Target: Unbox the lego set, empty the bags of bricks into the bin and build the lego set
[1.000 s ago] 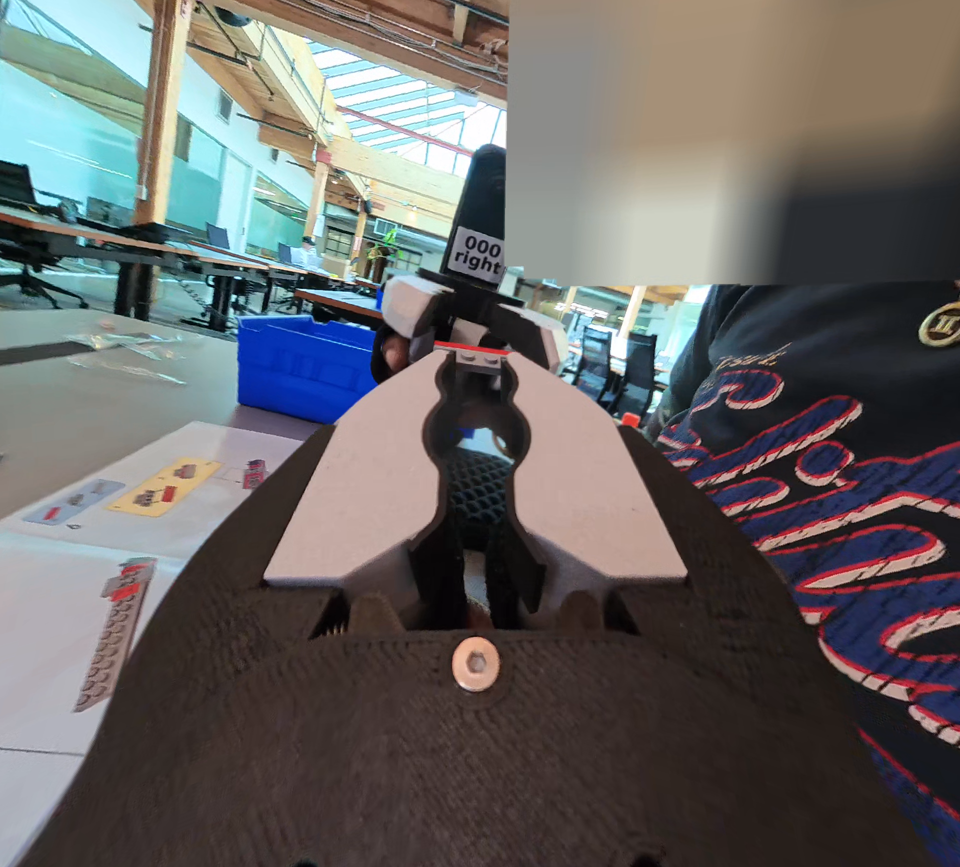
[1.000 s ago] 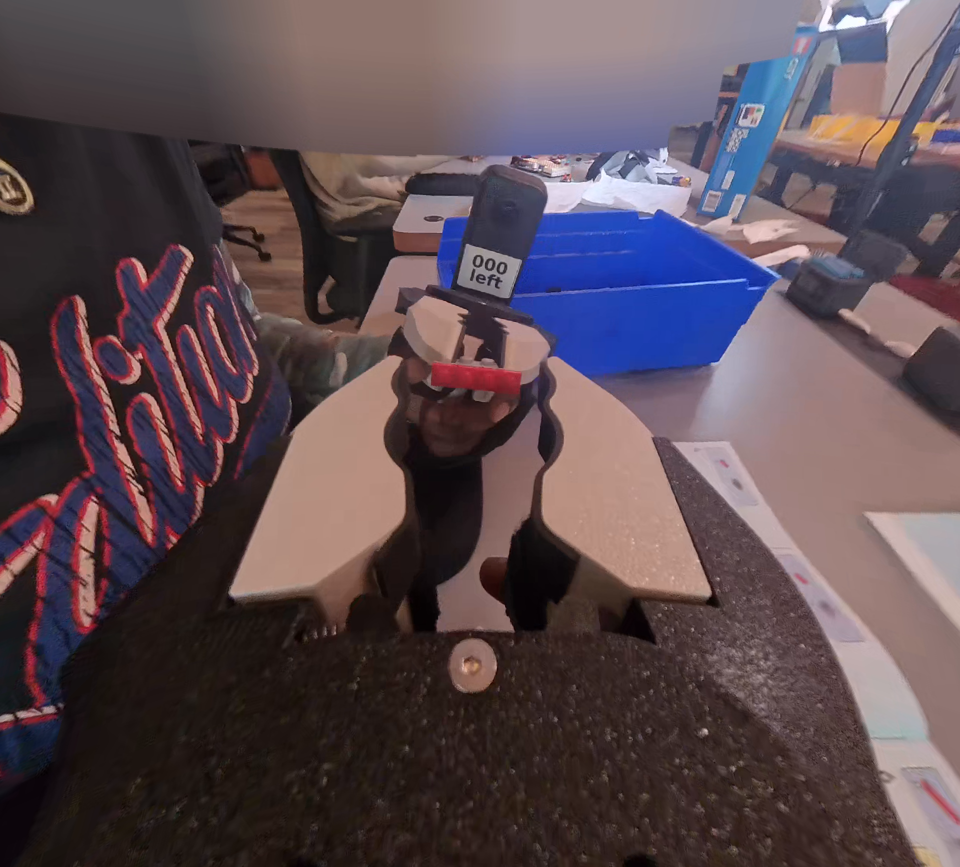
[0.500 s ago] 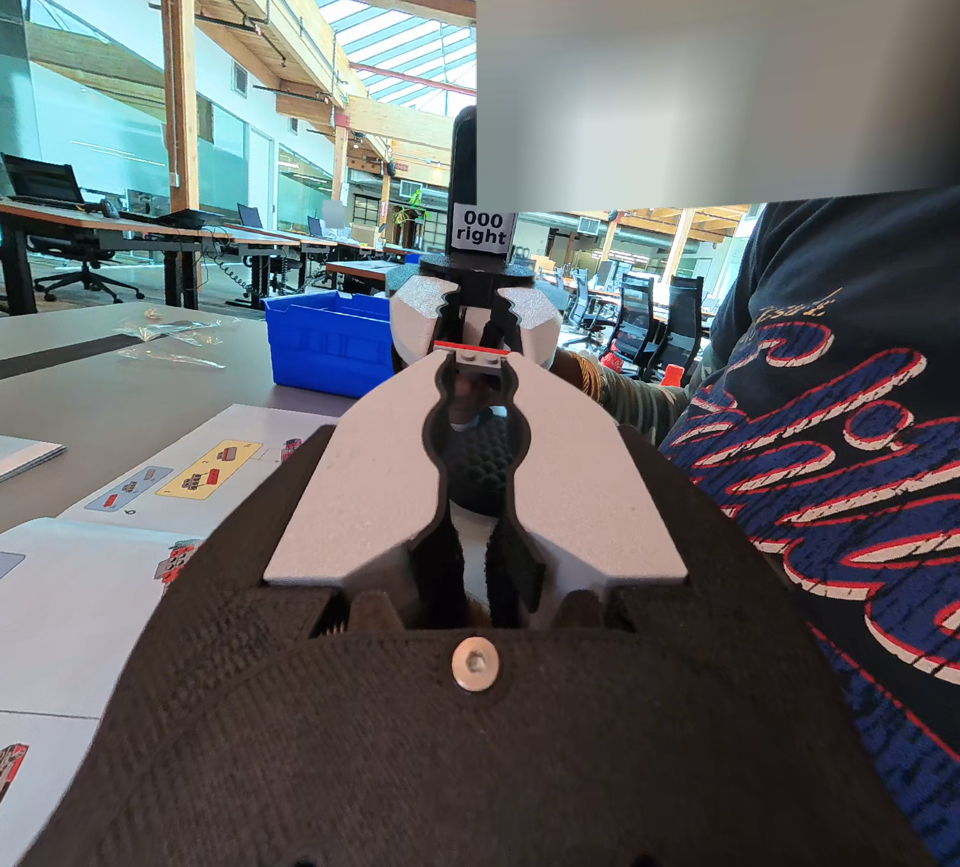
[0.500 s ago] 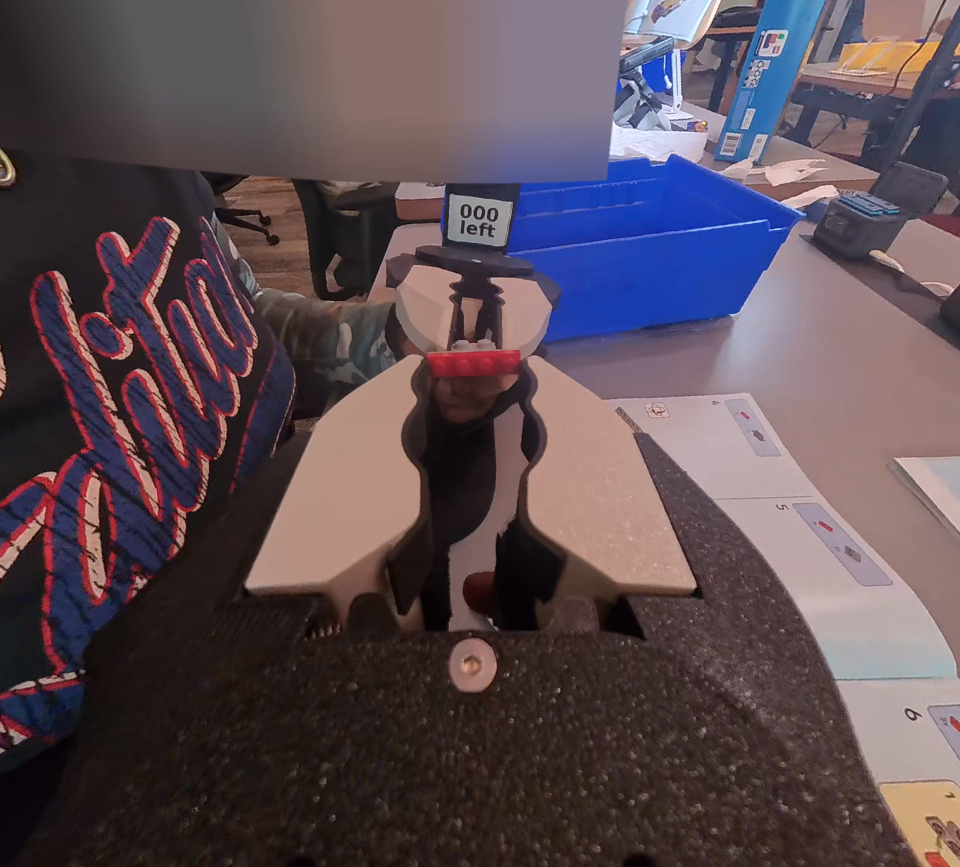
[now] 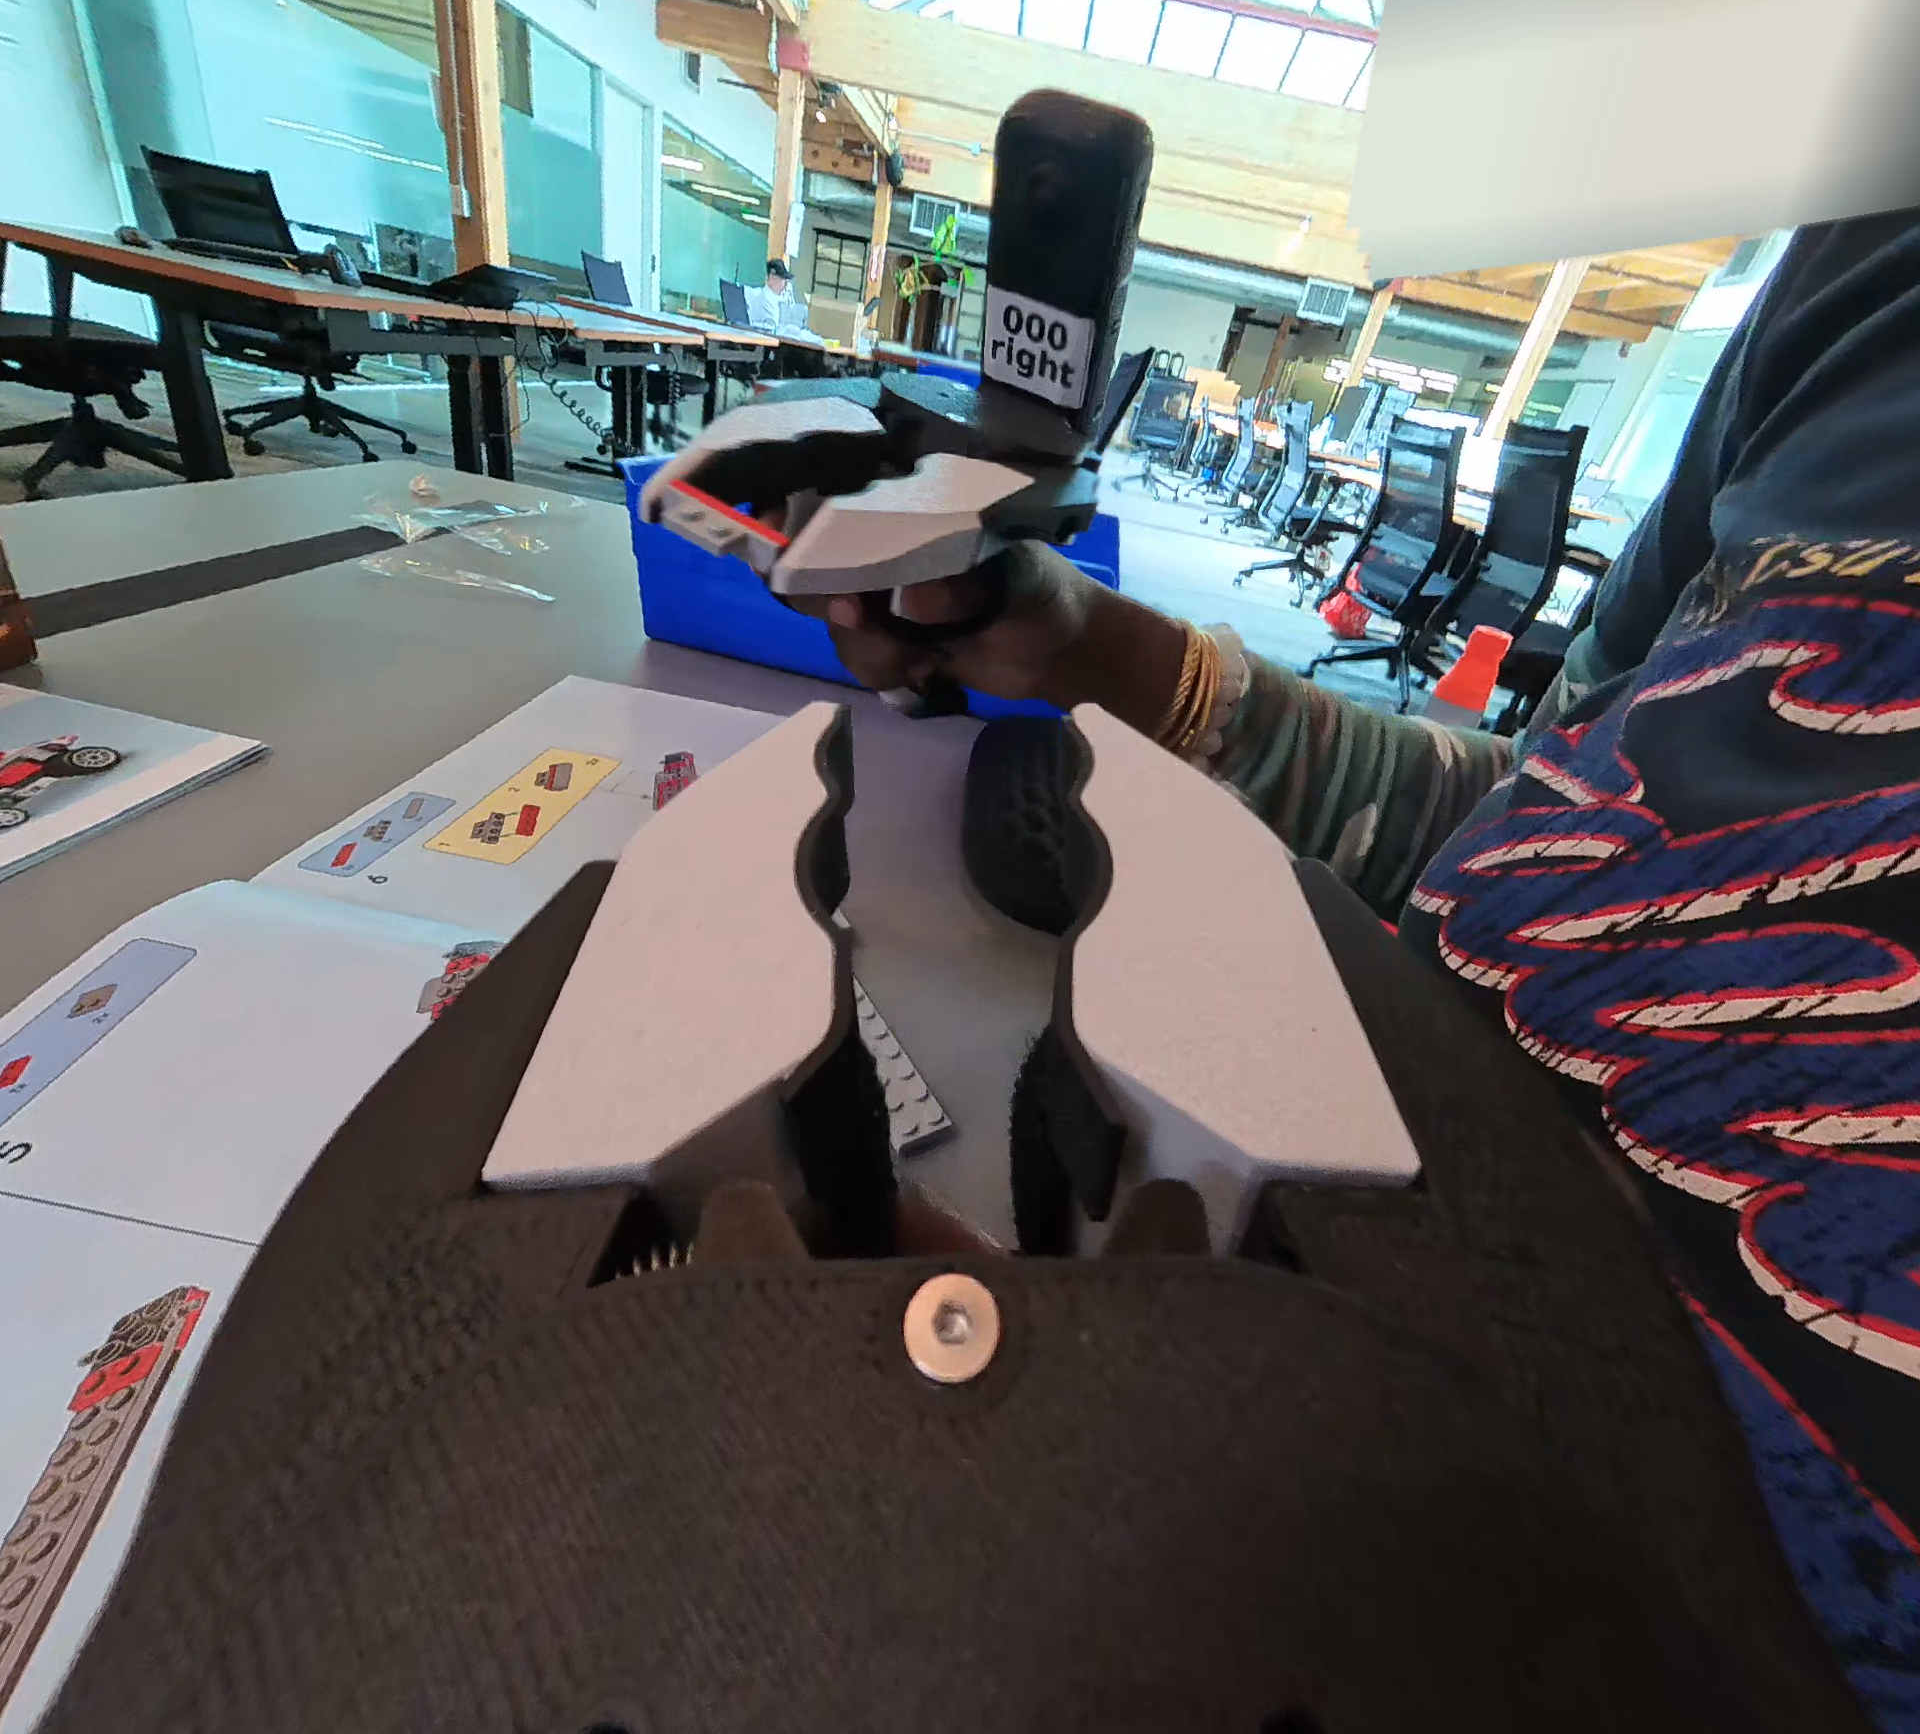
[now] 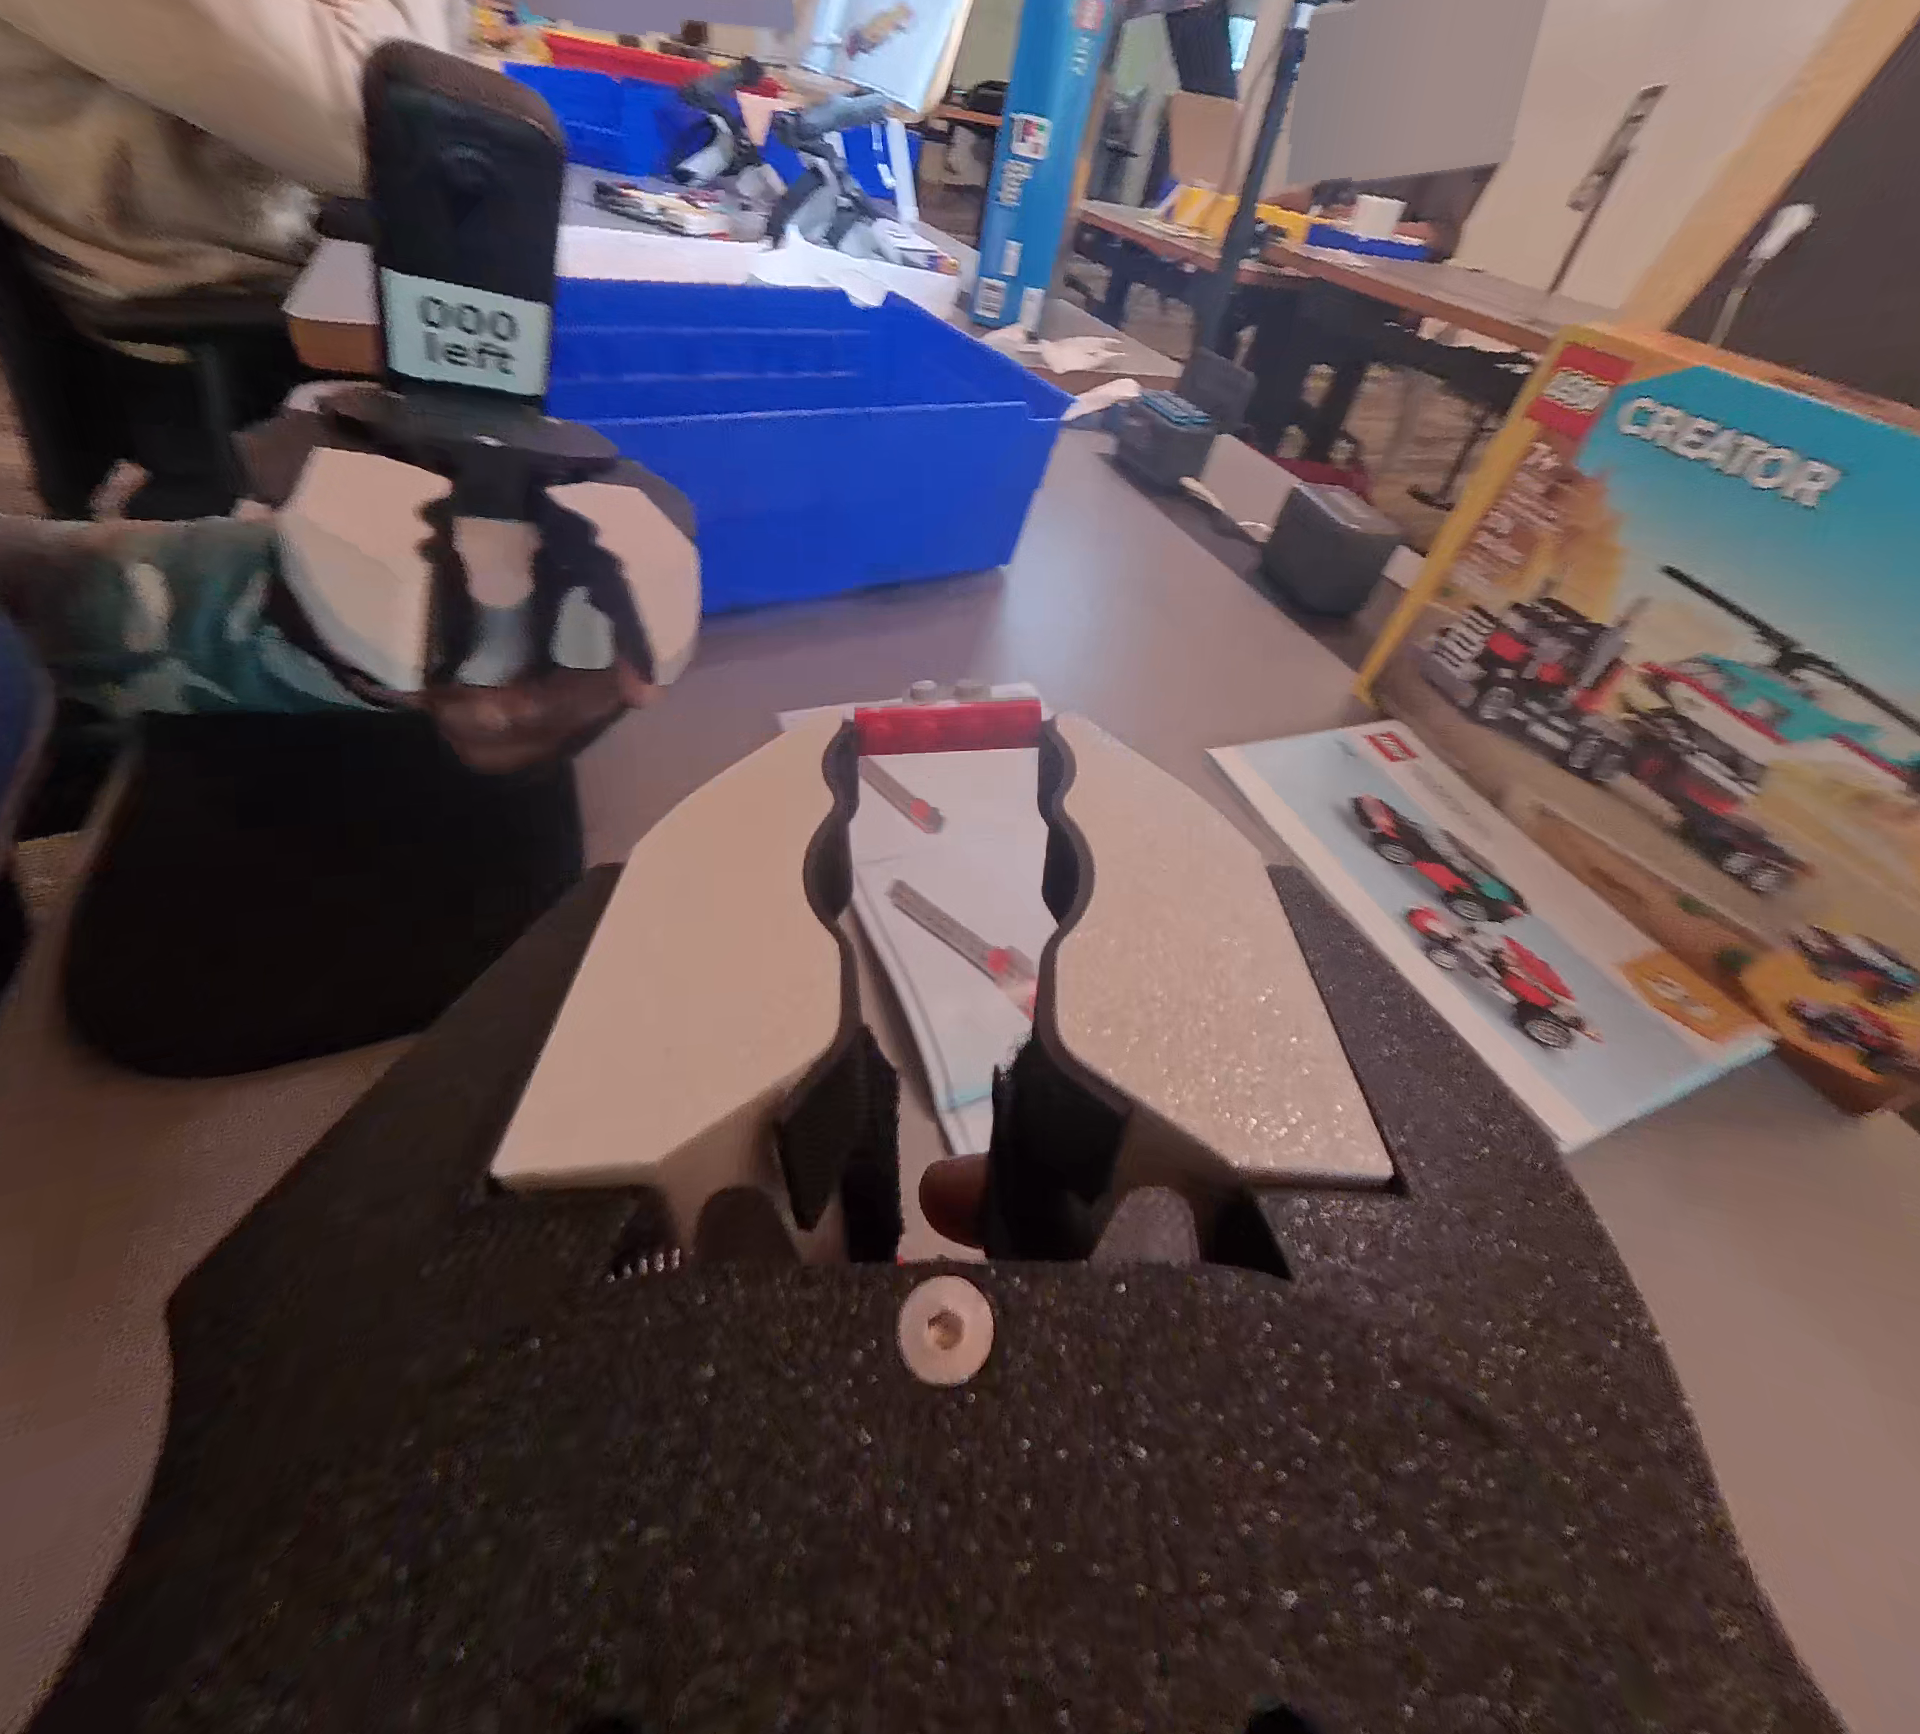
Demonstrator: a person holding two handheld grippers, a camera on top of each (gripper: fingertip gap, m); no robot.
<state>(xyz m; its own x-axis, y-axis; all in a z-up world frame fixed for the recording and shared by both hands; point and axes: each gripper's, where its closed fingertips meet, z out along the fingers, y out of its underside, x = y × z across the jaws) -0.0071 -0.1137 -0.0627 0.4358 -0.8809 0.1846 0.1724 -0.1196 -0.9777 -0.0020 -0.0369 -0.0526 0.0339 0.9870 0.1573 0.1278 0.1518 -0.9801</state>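
right gripper (image 6: 945, 728) pinches red-and-grey brick stack (image 6: 945, 720) at its tips, above open manual (image 6: 940, 863); left gripper (image 5: 961, 811) gapes, empty, over long grey plate (image 5: 902, 1076) on bench (image 5: 312, 645); best seat stack squarely, press straight down, plate steadied

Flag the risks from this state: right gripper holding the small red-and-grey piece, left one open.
1. The right gripper holds the red-and-grey piece only at its very fingertips; a bump could probably pop it loose onto the table.
2. The left gripper is open and empty, so nothing backs up that grip.
3. The long grey plate lies loose on the instruction booklet under the left gripper and might get knocked.
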